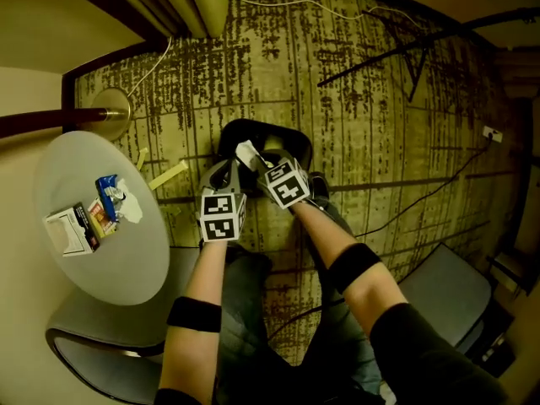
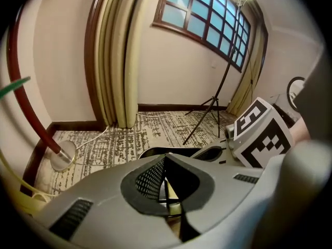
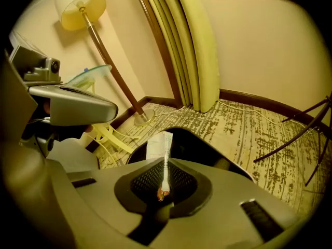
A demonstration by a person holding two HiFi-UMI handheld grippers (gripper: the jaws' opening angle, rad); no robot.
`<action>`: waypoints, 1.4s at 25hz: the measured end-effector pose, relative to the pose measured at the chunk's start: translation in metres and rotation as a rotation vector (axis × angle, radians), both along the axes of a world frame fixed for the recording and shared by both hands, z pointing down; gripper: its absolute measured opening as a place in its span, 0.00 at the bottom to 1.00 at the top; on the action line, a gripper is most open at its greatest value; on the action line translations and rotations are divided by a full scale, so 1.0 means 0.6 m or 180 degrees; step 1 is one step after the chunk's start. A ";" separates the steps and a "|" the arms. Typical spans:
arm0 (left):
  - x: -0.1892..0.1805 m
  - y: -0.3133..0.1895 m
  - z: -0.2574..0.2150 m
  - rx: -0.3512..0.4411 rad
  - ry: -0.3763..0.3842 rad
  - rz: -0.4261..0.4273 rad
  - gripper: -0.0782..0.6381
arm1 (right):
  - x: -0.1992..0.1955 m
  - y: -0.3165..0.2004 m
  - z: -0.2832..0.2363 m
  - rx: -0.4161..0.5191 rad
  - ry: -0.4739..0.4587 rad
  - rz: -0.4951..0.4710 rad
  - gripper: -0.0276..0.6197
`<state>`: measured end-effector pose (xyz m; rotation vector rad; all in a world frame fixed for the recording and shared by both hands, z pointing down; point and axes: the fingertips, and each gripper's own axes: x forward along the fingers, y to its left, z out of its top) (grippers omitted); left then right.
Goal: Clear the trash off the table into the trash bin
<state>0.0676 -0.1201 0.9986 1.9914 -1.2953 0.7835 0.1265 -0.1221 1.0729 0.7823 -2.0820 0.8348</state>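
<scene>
One light, limp paper wrapper [image 3: 156, 145], pinched edge-on in the right hand-held gripper [image 3: 165, 176] over the bin [image 1: 285, 133]; left hand-held gripper [image 2: 165, 165], at eight o'clock, closed, empty.

Trash [image 1: 94, 216] on table [image 1: 118, 270] at left, bin [image 1: 297, 140] on floor [image 1: 380, 99] to right

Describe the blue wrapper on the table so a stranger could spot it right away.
Start at the round white table at the head view's left. In its litter cluster, the blue wrapper lies next to crumpled white paper; it is the only blue piece.
</scene>
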 end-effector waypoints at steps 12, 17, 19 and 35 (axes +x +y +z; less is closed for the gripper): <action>-0.019 0.004 0.096 0.0003 -0.0034 -0.0081 0.11 | -0.032 0.005 0.124 -0.0073 0.0140 -0.0155 0.17; -0.030 0.012 0.080 -0.0001 -0.0010 -0.0148 0.11 | -0.030 0.012 0.120 -0.0046 0.0233 -0.0237 0.27; -0.034 0.018 0.066 -0.0015 -0.0011 -0.0175 0.11 | -0.030 0.015 0.106 -0.0039 0.0239 -0.0270 0.27; -0.027 0.075 -0.368 0.0178 0.0191 -0.0378 0.11 | -0.026 -0.004 -0.396 0.0434 0.0052 -0.0376 0.04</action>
